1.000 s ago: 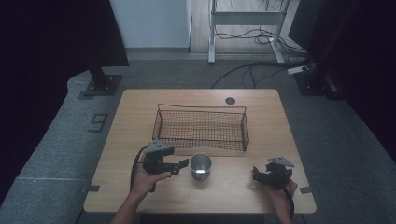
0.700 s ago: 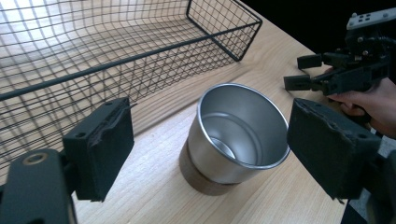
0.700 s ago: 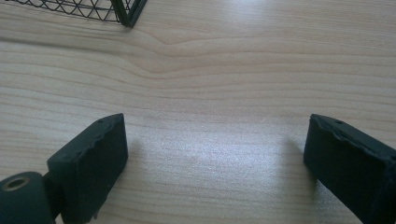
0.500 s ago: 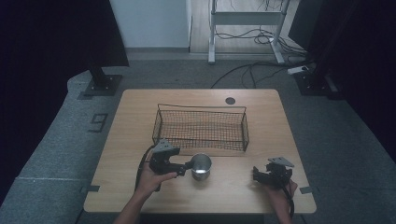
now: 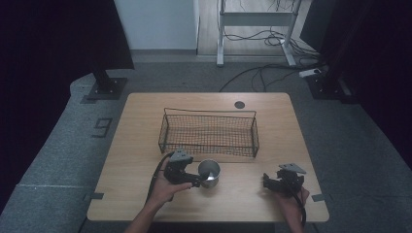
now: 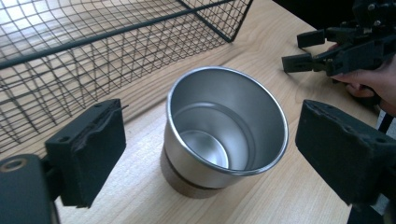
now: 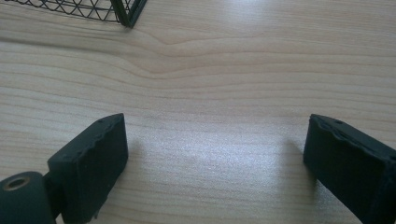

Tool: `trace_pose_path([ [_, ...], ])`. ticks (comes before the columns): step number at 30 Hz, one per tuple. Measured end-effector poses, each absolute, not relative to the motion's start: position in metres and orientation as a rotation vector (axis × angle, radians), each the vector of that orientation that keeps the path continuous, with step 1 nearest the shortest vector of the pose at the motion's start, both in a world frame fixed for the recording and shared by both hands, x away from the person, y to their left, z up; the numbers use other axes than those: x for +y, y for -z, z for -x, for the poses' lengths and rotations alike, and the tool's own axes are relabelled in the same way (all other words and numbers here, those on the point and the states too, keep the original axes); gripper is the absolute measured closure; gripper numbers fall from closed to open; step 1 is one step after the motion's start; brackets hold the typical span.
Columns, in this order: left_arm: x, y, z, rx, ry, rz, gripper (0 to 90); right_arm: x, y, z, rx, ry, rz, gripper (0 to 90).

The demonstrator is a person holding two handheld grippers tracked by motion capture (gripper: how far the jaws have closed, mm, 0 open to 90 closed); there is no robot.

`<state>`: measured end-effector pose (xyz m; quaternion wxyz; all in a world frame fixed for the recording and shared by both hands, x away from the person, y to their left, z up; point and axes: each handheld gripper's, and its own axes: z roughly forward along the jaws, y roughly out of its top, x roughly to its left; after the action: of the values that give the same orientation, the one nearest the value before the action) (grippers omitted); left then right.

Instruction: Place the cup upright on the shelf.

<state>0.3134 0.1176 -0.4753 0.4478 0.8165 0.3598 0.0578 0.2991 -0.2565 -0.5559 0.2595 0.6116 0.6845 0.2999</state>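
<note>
Left gripper (image 6: pixel 205 154) spread wide around the shiny steel cup (image 6: pixel 226 130), upright on the pale wooden table (image 5: pixel 243 194) just in front of the black wire basket (image 5: pixel 209 131) (empty). Best squeeze low, evenly. Right gripper (image 7: pixel 215 163) gapes, idle.

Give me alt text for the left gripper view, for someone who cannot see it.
An empty, upright steel cup stands on the wooden table between the open jaws of the left gripper, which do not touch it. A black wire basket sits just behind, and the right gripper, in a hand, shows at upper right.
</note>
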Motion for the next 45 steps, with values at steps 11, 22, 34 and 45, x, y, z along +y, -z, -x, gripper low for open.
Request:
trace_pose_path([
  [11,0.1,0.483,-0.311,0.847,-0.14,-2.062,4.5,-0.256,0.556,-0.299,1.854,-0.812,-1.657,6.4],
  [22,0.087,0.489,-0.314,0.838,-0.157,-2.087,0.5,-0.256,0.556,-0.299,1.855,-0.813,-1.657,6.4],
  [34,0.075,0.5,-0.319,0.853,-0.187,-2.121,1.6,-0.257,0.556,-0.299,1.855,-0.813,-1.657,6.5],
  [45,0.075,0.505,-0.319,0.871,-0.227,-2.109,13.1,-0.257,0.556,-0.299,1.855,-0.813,-1.657,6.5],
])
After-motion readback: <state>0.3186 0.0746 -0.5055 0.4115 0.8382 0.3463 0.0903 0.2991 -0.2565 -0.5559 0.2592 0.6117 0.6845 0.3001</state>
